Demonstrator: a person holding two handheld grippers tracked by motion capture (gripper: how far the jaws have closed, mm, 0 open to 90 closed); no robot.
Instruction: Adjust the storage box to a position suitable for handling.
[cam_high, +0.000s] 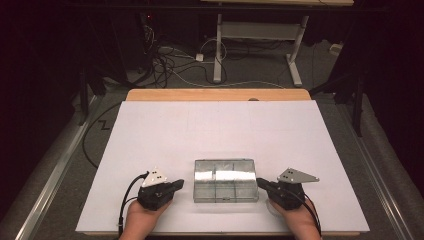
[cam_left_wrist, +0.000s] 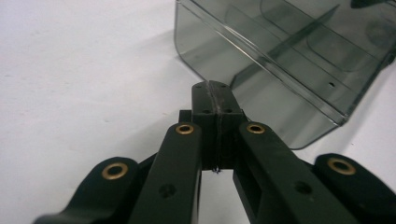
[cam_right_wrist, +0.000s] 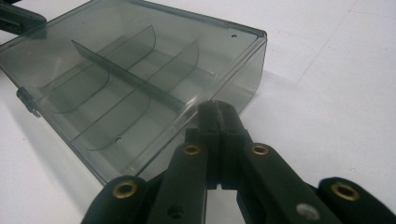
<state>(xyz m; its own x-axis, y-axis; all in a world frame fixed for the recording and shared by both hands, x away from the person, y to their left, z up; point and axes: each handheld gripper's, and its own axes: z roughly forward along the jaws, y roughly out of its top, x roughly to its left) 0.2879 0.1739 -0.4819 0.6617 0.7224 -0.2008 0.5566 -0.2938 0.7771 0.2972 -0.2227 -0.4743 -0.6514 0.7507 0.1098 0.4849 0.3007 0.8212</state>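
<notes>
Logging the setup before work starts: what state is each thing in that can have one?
Clear smoky plastic divided box: lid closed, compartments empty, flat on the white table.
Left gripper: shut, holding nothing, beside the box.
Right gripper: shut, holding nothing, at the box's other side.

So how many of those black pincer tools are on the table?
2. The left gripper sits at the left end of the clear box; the right gripper sits at its right end. Both are shut.

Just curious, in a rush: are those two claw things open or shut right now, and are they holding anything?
Left gripper: shut, empty, tip by the clear box.
Right gripper: shut, empty, tip at the box's other end.
</notes>
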